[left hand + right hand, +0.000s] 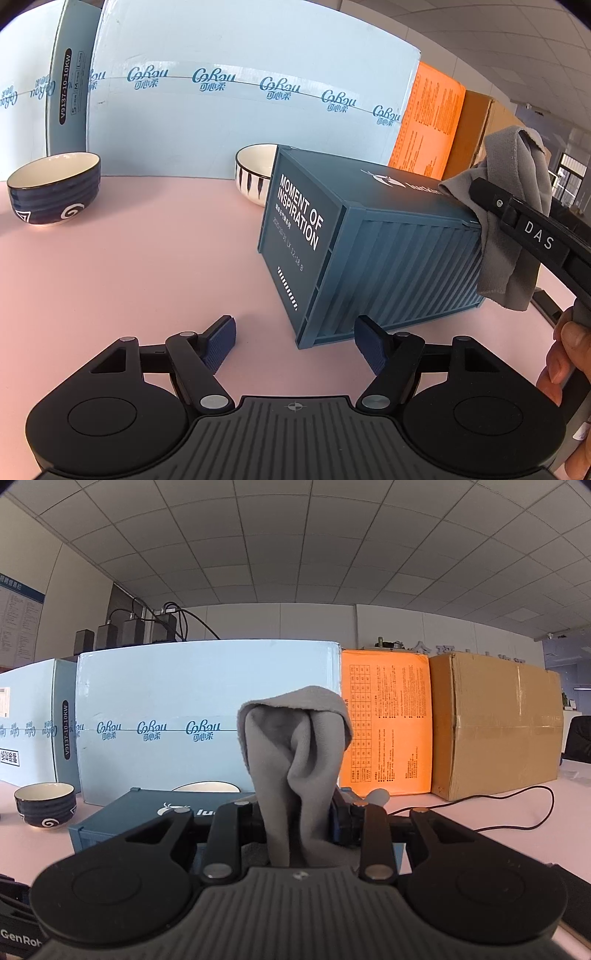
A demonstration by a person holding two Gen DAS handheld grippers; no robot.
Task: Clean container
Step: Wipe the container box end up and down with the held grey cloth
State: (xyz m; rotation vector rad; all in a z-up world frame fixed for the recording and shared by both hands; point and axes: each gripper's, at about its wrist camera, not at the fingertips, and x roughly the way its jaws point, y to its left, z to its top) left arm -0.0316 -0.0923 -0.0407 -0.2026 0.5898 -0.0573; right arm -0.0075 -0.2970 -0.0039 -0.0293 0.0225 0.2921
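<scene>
A blue model shipping container [373, 243] with white "MOMENT OF INSPIRATION" lettering lies on the pink table [122, 280]. My left gripper [295, 341] is open and empty, just in front of the container's near corner. My right gripper [480, 195] is shut on a grey cloth [513, 221] and holds it against the container's far right end. In the right wrist view the cloth [299, 760] bunches up between the fingers [343, 827], above the container's top [147, 808].
A dark blue bowl with a white spiral [55, 188] stands at the left. A white striped bowl [255, 171] stands behind the container. Light blue [240, 110], orange [428, 125] and brown cartons [495, 723] line the back. A black cable [517, 812] lies at the right.
</scene>
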